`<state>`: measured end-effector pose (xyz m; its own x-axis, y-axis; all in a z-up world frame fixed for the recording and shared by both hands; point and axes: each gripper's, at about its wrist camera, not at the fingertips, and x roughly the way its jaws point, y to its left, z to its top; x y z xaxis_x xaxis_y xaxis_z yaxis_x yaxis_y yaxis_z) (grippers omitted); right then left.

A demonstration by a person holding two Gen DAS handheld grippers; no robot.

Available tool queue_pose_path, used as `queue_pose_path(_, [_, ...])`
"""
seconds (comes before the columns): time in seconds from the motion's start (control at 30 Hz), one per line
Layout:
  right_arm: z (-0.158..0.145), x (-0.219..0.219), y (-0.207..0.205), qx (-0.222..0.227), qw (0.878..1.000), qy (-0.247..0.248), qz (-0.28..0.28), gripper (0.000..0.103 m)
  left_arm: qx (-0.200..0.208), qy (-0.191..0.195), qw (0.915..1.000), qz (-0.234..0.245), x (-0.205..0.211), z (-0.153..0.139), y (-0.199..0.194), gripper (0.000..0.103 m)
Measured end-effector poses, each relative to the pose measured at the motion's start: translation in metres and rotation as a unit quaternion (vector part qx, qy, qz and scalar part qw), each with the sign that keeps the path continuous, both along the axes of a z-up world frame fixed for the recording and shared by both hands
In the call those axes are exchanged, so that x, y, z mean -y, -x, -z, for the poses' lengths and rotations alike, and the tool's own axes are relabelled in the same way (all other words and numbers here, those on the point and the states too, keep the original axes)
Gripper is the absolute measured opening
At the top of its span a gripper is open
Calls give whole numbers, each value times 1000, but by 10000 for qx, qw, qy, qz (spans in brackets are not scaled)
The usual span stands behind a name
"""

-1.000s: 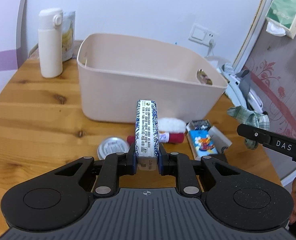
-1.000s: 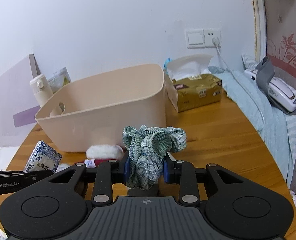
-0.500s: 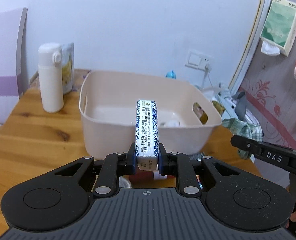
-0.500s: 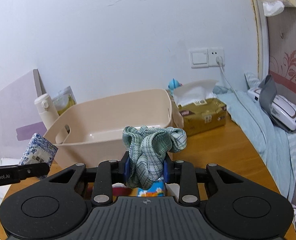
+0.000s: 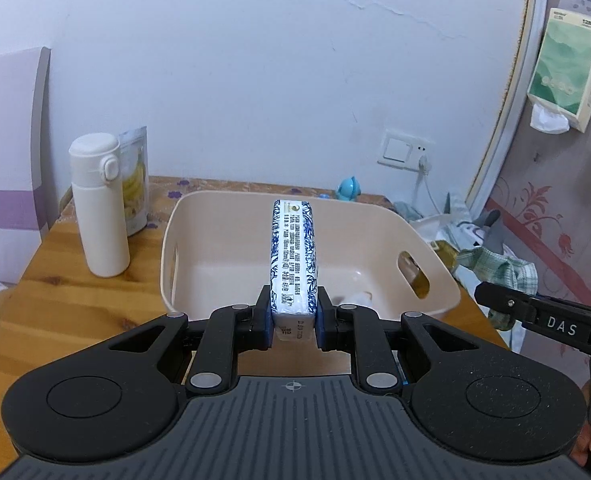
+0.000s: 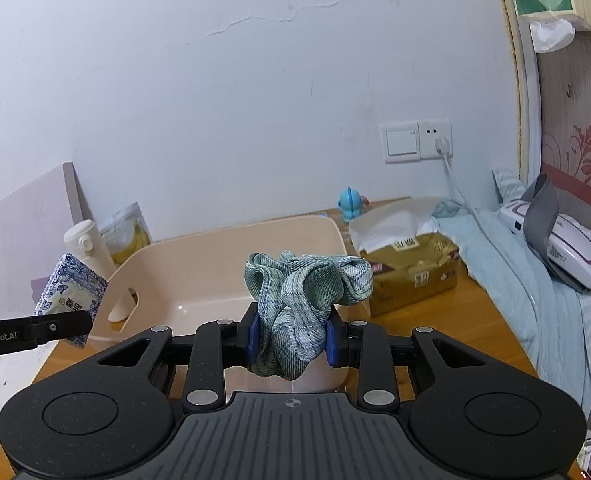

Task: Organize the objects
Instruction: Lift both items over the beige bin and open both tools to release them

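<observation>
"DAS" stands in pale letters on the black arm of the right gripper [image 5: 551,316], seen right of the beige bin [image 5: 435,280]. Left of that bin in the right wrist view, the left gripper's arm [image 6: 35,330] reads "enRobot.AI", its start cut off. The hanging tissue pack [image 5: 563,68], high right of the bin, shows "1280". Print on the blue-patterned tissue packet [image 5: 293,260] is too small to read.
</observation>
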<state>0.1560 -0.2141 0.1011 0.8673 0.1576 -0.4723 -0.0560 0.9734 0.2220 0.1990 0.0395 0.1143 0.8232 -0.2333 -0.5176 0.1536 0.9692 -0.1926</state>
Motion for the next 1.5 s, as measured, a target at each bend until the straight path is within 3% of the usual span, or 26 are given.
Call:
queue_pose_path(0.43, [-3, -15, -39, 25, 9999, 5, -157, 29, -8, -113, 9999, -12, 6, 0, -43, 19])
queue_pose_path(1.0, [18, -35, -84, -378, 9981, 214, -445, 30, -607, -329, 9976, -55, 6, 41, -90, 19])
queue_pose_path(1.5, [37, -43, -92, -732, 9947, 479, -545, 31, -1018, -521, 9934, 31, 20, 65, -105, 19])
